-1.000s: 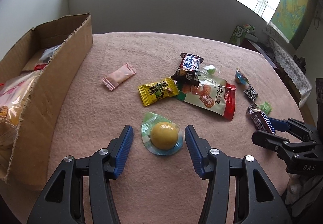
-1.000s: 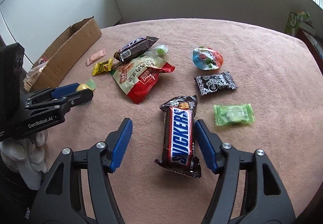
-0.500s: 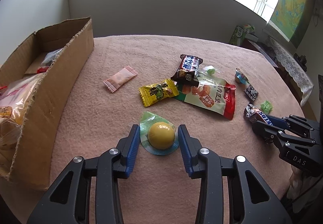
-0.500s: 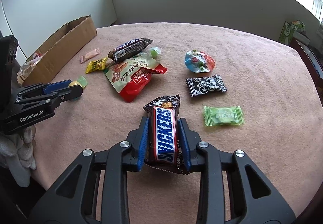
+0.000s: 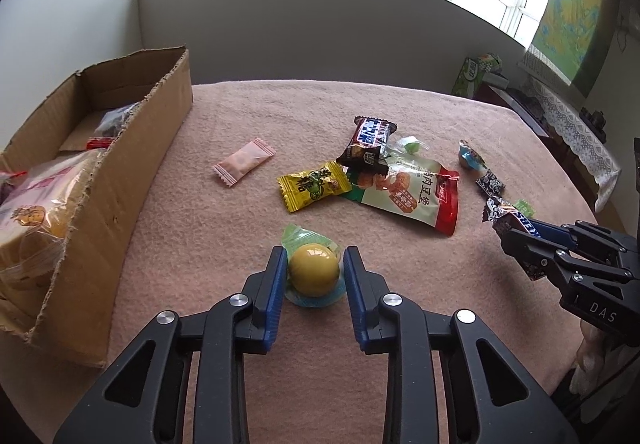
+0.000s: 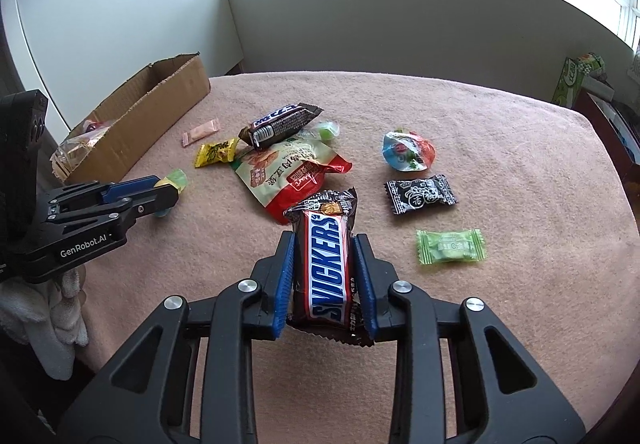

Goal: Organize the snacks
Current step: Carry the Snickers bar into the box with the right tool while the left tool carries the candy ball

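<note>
Nearest, the right gripper [image 6: 323, 276] has its fingers clamped on the Snickers bar [image 6: 325, 264], its front end tipped up off the table [image 6: 520, 172], while the left gripper [image 5: 314, 276] is closing on the yellow jelly cup [image 5: 313, 271], pads not clearly pressing. Beyond lie eight loose snacks (the red-and-white pouch [image 6: 290, 172] biggest). Farthest, the cardboard box [image 5: 120, 180] holds several packets, so I judge the sorting under halfway.

Left claw [image 5: 314, 276] is closing around the round yellow jelly cup with a green foil lid [image 5: 313, 273] on the pink fuzzy surface [image 5: 224, 244]. Open brown cardboard box [image 5: 120, 180] far left, right claw [image 5: 516, 240] clamping a Snickers bar [image 5: 506, 210] at right.
</note>
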`<state>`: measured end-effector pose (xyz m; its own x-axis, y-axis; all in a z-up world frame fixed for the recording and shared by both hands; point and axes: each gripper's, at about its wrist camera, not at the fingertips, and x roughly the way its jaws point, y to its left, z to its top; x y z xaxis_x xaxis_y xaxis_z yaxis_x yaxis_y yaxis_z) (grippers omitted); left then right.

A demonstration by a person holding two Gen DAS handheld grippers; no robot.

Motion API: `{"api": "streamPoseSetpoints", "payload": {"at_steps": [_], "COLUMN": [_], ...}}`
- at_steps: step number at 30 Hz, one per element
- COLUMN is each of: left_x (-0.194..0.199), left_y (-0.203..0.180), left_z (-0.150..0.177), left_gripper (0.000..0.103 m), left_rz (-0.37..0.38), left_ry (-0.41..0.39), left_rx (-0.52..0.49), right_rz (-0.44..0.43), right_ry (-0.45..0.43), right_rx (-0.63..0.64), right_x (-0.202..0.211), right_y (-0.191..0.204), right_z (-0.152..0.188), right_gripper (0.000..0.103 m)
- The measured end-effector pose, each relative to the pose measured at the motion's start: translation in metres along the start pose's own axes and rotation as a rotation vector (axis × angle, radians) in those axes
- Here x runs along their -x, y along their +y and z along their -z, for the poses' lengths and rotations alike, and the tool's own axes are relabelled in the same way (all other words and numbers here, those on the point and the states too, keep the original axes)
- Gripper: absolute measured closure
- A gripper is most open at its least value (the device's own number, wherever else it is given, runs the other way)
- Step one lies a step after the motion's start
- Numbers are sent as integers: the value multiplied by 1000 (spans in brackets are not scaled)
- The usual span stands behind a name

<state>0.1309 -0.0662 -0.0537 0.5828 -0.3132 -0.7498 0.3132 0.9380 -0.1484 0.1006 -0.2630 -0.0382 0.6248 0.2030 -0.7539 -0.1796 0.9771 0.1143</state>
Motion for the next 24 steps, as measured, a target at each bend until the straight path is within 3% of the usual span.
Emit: {"api": "streamPoseSetpoints", "payload": {"at_steps": [5, 11, 24], "left_x": [9, 37, 79], "left_y": [5, 10, 54], "left_z": [-1, -13, -27], "left_gripper": [76, 76, 76], "left_rz": [3, 17, -36], "left_ry": [-26, -118, -254], "left_rx": [23, 44, 119], "right_rz": [-22, -58, -191], "right_ry": [-27, -72, -108], "right_rx": [6, 38, 77], "right_x": [9, 19, 0], "right_y": [7, 30, 116], "right_z": [-8, -30, -98], "right_gripper": [73, 73, 73]}}
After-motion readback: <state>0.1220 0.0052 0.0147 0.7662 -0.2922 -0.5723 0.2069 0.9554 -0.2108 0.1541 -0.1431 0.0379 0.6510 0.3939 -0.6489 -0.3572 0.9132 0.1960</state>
